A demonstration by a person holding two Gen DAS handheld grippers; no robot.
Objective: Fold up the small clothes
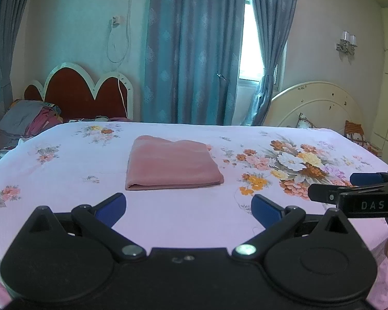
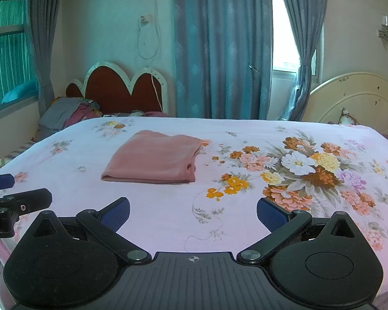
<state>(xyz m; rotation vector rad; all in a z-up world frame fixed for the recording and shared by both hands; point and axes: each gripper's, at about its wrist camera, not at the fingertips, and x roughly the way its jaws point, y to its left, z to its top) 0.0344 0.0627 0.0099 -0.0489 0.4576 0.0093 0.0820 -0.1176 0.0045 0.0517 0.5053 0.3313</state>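
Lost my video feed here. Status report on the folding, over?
Left gripper open, empty. Right gripper open, empty, both short of the cloth. Pink garment lies folded flat on the floral bedsheet. Nothing between grippers and garment.

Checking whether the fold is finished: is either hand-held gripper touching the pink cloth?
Apart. Both wrist views show bare floral sheet between each open hand-held gripper and the folded pink cloth.
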